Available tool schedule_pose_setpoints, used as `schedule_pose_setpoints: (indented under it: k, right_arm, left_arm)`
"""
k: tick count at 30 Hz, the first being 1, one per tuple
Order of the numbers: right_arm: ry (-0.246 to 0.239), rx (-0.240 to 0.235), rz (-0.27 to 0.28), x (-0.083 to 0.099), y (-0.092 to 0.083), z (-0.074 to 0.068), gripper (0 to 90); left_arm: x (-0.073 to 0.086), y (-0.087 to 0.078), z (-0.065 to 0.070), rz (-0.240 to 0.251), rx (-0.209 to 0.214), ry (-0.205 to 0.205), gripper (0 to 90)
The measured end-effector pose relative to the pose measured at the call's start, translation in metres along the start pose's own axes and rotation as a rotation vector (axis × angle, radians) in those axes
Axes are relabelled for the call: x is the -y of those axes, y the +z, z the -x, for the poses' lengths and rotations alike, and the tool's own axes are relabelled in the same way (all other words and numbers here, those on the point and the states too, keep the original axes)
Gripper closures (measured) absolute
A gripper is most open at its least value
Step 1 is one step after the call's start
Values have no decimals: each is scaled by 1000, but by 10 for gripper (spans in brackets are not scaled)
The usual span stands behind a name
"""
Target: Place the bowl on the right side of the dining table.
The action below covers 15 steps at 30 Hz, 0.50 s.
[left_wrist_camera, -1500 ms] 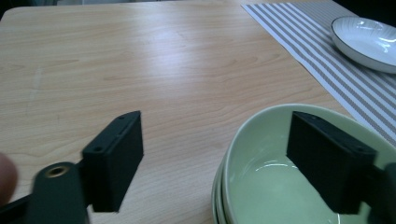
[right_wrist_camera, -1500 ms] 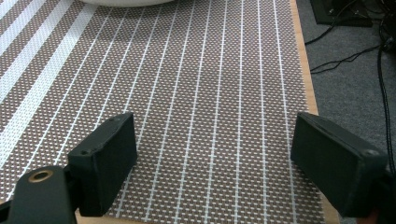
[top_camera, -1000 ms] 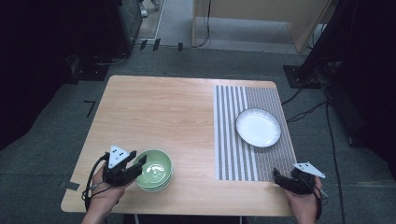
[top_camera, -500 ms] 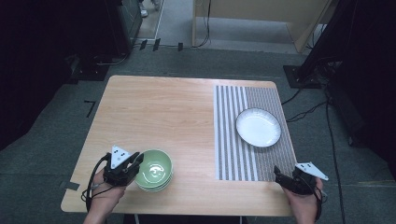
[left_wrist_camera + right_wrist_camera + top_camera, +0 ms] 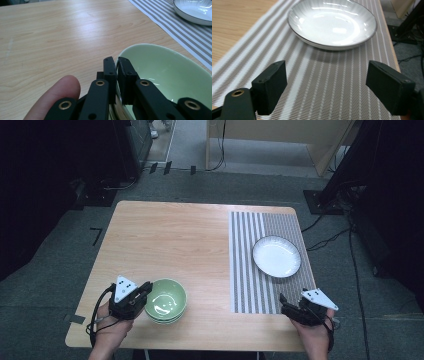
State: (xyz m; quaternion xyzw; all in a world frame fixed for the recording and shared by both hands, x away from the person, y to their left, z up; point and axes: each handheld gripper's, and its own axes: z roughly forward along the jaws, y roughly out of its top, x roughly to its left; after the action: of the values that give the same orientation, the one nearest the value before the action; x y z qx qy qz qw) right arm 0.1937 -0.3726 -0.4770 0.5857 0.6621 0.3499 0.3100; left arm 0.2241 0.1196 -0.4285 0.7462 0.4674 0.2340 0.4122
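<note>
Green bowl (image 5: 166, 299) at lower left of the high view, rim pinched by left gripper (image 5: 117, 65), jaws just closed. Right gripper (image 5: 327, 82) at lower right, jaws wide apart, holding nothing, short of white plate (image 5: 332, 22).

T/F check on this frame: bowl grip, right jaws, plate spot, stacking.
1. The left gripper is shut on the green bowl's rim. True.
2. The right gripper holds the plate. False: its jaws are open and empty, short of the plate.
3. The plate sits on the striped mat. True.
4. The green bowl sits on the mat. False: it is on bare wood, left of the mat.
5. The plate is empty. True.
</note>
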Motion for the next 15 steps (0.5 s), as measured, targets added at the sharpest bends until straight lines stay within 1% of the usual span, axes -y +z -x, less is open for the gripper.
schedule_pose_setpoints:
  k: [3, 4, 5, 7, 8, 10, 12, 13, 15]
  right_arm:
    - [-16, -15, 16, -6, -2, -8, 167]
    - [-16, -15, 16, -6, -2, -8, 167]
    - [-19, -23, 22, -10, -3, -13, 168]
    - [-19, -30, 26, -12, -4, -15, 169]
    - [-28, -40, 31, -15, -4, -19, 169]
    - [-28, -43, 33, -16, -5, -21, 169]
    - [-37, -59, 37, -21, -5, -29, 170]
    - [-37, -59, 37, -21, -5, -29, 170]
    - [-41, -79, 42, -26, -6, -37, 173]
  left_arm:
    - [0, -1, 0, 3, 2, 2, 857]
    - [0, -1, 0, 3, 2, 2, 858]
    - [0, -1, 0, 6, 2, 2, 857]
    - [0, -1, 0, 11, 1, 6, 858]
    - [0, -2, 1, 15, 0, 9, 858]
    - [0, -2, 1, 18, -2, 12, 859]
    - [0, -3, 1, 23, -2, 19, 859]
    - [0, -3, 1, 23, -2, 19, 859]
    - [-1, -4, 3, 30, -7, 26, 859]
